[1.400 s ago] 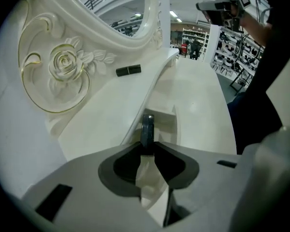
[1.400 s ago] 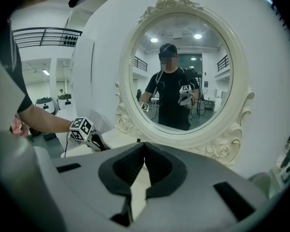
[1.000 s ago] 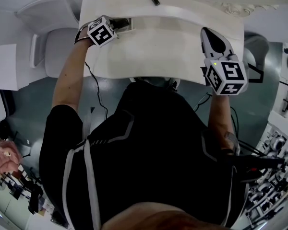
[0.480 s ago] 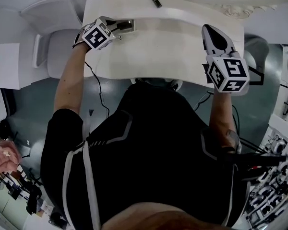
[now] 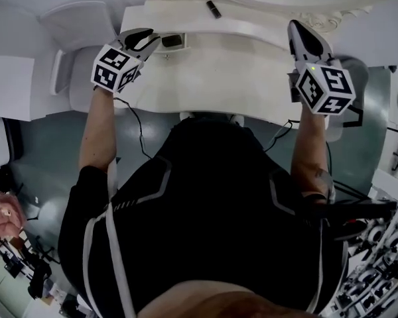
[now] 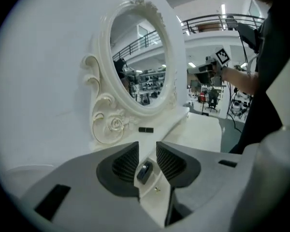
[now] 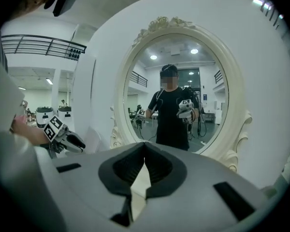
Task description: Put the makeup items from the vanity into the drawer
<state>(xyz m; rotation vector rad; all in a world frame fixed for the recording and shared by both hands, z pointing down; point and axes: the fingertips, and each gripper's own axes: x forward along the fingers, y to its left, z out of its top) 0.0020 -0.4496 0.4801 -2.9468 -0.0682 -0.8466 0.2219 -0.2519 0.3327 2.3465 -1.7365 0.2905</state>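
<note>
A small open drawer (image 5: 164,48) sits at the left of the white vanity top (image 5: 225,61), with a dark compact (image 5: 172,41) lying in it. My left gripper (image 5: 152,40) hovers just left of the drawer, open and empty. In the left gripper view the compact (image 6: 144,172) lies in the drawer (image 6: 152,199) below and beyond the parted jaws of my left gripper (image 6: 147,150). A black lipstick (image 5: 213,8) (image 6: 145,129) lies at the foot of the oval mirror (image 6: 140,57). My right gripper (image 5: 296,26) (image 7: 145,146) is held above the vanity's right end, shut and empty.
A white chair (image 5: 73,68) stands left of the vanity. The carved mirror frame (image 7: 232,144) rises along the back edge. The person's dark torso (image 5: 205,211) is close against the vanity front. Shelves of equipment (image 5: 385,244) line the right side.
The left gripper has drawn back from over the drawer toward the left. The dark compact stays in the drawer. The right gripper has shifted a little farther from the person.
</note>
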